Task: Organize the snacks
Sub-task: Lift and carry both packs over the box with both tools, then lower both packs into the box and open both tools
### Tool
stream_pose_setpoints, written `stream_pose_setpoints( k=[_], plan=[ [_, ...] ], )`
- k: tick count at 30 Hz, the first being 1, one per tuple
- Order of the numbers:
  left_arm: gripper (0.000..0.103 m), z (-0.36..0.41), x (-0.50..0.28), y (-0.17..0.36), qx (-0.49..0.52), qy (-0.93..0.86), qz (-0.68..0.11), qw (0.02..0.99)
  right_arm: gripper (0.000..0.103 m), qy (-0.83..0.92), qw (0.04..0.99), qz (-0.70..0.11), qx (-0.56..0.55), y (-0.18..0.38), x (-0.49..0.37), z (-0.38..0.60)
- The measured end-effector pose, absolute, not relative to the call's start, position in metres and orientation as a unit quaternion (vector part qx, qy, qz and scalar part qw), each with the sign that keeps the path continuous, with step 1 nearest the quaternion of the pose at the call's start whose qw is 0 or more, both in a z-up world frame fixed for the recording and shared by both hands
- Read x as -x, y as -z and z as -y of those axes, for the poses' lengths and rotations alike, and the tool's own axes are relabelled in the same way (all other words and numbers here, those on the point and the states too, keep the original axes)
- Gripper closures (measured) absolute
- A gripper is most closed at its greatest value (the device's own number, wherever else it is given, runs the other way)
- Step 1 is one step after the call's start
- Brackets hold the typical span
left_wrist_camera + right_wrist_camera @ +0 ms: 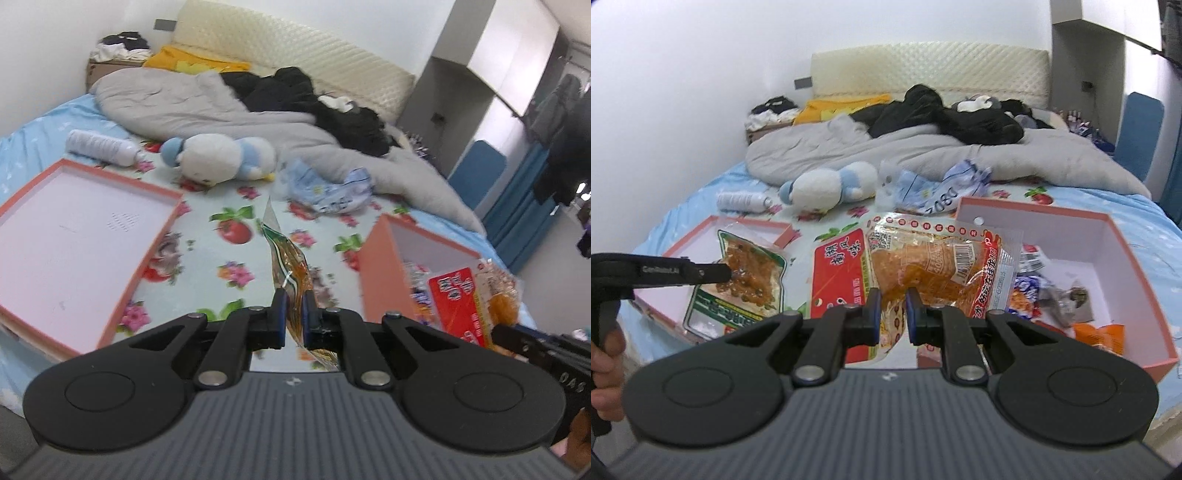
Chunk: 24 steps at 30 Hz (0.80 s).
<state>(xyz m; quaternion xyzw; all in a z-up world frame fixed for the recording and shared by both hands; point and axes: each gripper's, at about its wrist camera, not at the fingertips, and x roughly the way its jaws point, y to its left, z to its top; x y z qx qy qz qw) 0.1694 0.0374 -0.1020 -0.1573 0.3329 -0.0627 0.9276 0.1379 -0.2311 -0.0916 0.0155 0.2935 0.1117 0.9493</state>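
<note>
Over the flowered bed sheet (207, 236), in the left wrist view, the left tool (293, 314) was clenched on the lower edge of a green-trimmed snack packet (286, 258), which stood edge-on to the camera and hung clear of the bed, probably lifted so it could be carried to one of the two pink containers. A shallow pink lid (22, 199) lay empty to the left, and the deeper pink box (380, 273) with packets inside sat to the right. From the right wrist view, the right tool (894, 306) was pinched on the bottom of a clear orange snack packet (934, 266), held broadside above the bed between lid and box. Behind it showed a red packet (838, 273); whether it was gripped too I could not tell. More snacks lay in the box, so sorting looked unfinished.
</note>
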Motion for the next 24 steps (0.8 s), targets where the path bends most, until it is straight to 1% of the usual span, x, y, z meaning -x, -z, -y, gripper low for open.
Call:
stream_pose_setpoints(
  k=[7,15,19,24],
  plan=[
    [0.094,0.006,-0.16,0.079,0.149,0.109,-0.33,0.926,0.087,-0.09,0.956,-0.277,-0.017,0.074,-0.109,0.251],
    [0.094,0.064,-0.164,0.074,0.158,0.179,-0.333,0.912,0.087,-0.04,0.959,-0.278,-0.04,0.07,-0.085,0.293],
    [0.094,0.087,-0.173,0.071,0.155,0.204,-0.33,0.908,0.087,-0.019,0.959,-0.278,-0.05,0.074,-0.086,0.312],
    [0.094,0.116,-0.202,0.066,0.144,0.233,-0.332,0.903,0.086,-0.013,0.956,-0.285,-0.075,0.079,-0.101,0.333]
  ],
)
